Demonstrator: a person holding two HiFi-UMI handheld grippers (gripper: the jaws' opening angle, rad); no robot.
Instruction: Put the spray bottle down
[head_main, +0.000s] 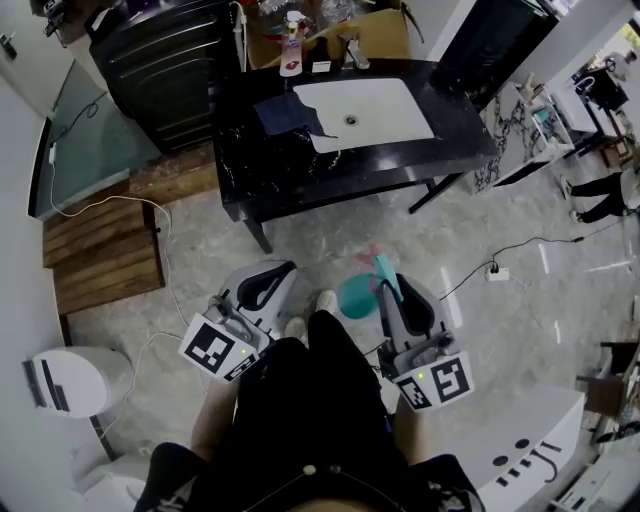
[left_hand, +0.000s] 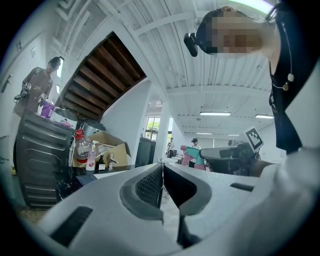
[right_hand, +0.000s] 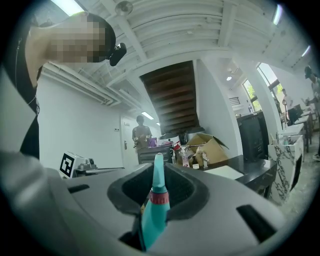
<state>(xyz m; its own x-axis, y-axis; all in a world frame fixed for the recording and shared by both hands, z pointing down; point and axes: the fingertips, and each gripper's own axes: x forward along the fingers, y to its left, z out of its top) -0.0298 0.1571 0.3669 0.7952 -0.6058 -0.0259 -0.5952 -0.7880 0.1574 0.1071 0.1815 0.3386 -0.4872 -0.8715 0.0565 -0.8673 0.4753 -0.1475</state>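
Teal bottle clamped in our right gripper, nozzle past tips, toward table (well apart, ahead); left gripper closed, empty.

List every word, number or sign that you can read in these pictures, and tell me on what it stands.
No word or number can be read in any view.
Two marker cubes: only black-and-white square patterns, no letters.
Bottles on the black table: labels too small and blurred to read.
Teal spray bottle: no print shows.
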